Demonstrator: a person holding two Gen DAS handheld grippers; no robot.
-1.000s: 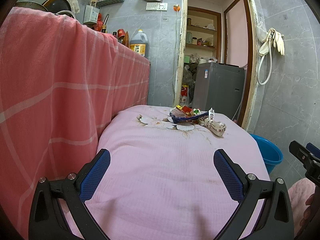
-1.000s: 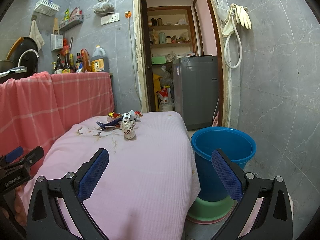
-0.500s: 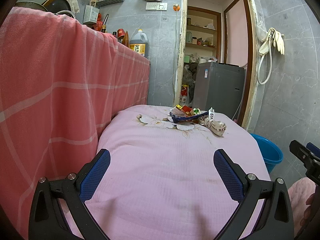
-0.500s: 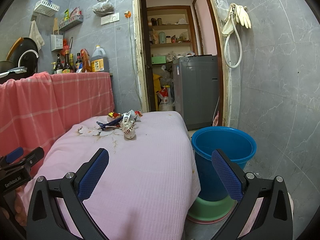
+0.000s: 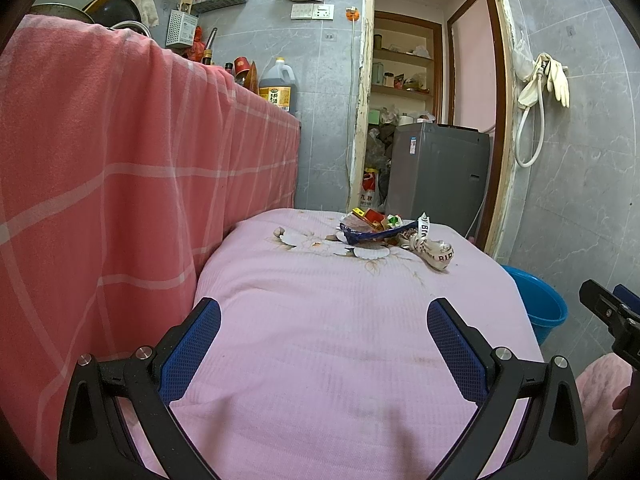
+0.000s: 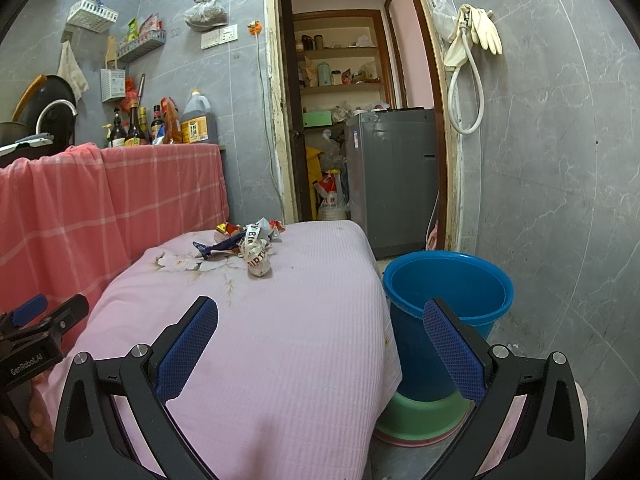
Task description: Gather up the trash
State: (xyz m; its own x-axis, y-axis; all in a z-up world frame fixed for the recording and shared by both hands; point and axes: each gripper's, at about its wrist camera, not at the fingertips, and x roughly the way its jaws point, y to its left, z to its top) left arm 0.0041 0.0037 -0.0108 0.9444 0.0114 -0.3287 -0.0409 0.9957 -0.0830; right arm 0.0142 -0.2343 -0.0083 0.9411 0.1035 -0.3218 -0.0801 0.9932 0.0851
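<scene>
**Both grippers spread, trash pile untouched on far end of pink cover**

Left gripper (image 5: 324, 338) was low at 6 o'clock in its own view, two blue-padded fingers (image 5: 191, 347) wide apart, nothing between them. Right gripper (image 6: 320, 338) was the same: two fingers apart, empty, at 6 o'clock in its view. Each gripper showed in the other's camera: the right one at 4 o'clock in the left view, the left one at 8 o'clock in the right view.

One trash pile (image 5: 386, 234) lay on the pink cover (image 5: 320, 340), at about 12 o'clock from the left gripper, well apart from both. Pieces I could count: one dark blue wrapper (image 5: 376, 233), one crumpled white wrapper with dark lettering (image 5: 434, 250) at the pile's 4 o'clock side, and some small red, yellow and green scraps (image 5: 374, 216) at its far edge, count unclear. In the right view the pile (image 6: 246, 246) sat at 11 o'clock, the white wrapper nearest.

One blue bucket (image 6: 448, 280) stood on the floor just beside the cover's edge, at 1 o'clock from the right gripper, resting on one green basin (image 6: 424, 418). Nothing could be made out inside the bucket.

One red checked cloth (image 5: 120, 180) hung at 9 o'clock. One grey washing machine (image 6: 390, 176) stood in the doorway at 12 o'clock. One large oil jug (image 6: 199, 120) stood on the counter with several smaller bottles. One pair of gloves (image 6: 482, 28) hung on the wall at 1 o'clock.
</scene>
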